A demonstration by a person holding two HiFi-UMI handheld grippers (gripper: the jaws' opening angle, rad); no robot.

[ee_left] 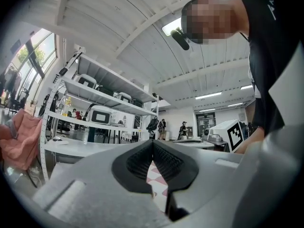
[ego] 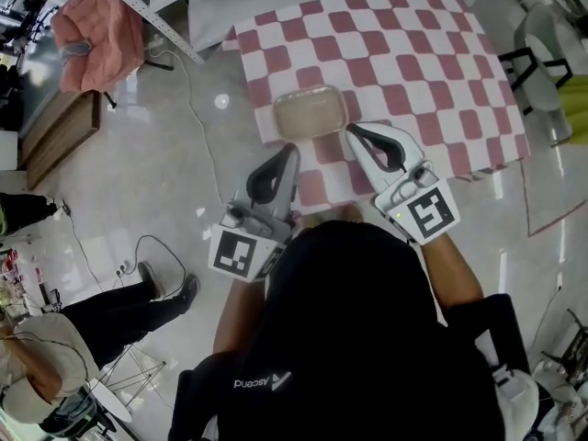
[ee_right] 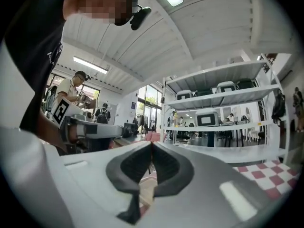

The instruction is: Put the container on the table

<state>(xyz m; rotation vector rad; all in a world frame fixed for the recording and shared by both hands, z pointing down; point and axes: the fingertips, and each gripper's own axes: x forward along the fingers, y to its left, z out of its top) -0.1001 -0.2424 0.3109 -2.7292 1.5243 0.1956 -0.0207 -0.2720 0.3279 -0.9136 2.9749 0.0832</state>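
The container [ego: 310, 113], pale beige and rectangular with rounded corners, sits flat on the surface [ego: 413, 53]. It rests on the red-and-white checked cloth [ego: 459, 90], close to the cloth's near edge and towards its left corner.

The right hand-held gripper [ego: 349, 130] has its tips just beside the container's near right corner. Whether they touch it cannot be told from above. In the right gripper view its two dark pads are pressed together at the tips with nothing gripped between them.

The left hand-held gripper [ego: 293, 150] points at the container's near edge, its tips just short of it. In the left gripper view its jaws also meet at the tips, and it has hold of nothing. A strip of the checked cloth shows through the small gap below the tips.

Each hand-held gripper carries a marker cube at its rear, the left one [ego: 243, 254] over the floor [ego: 165, 182] and the right one [ego: 427, 211] at the cloth's near edge.

Further out, a pink cloth [ego: 96, 30] hangs at the upper left, and a thin cable [ego: 197, 122] trails across the glossy floor. A bystander [ego: 119, 315] in dark trousers stands at the lower left. White shelving [ee_left: 102, 96] with boxes on it fills the background of both gripper views.
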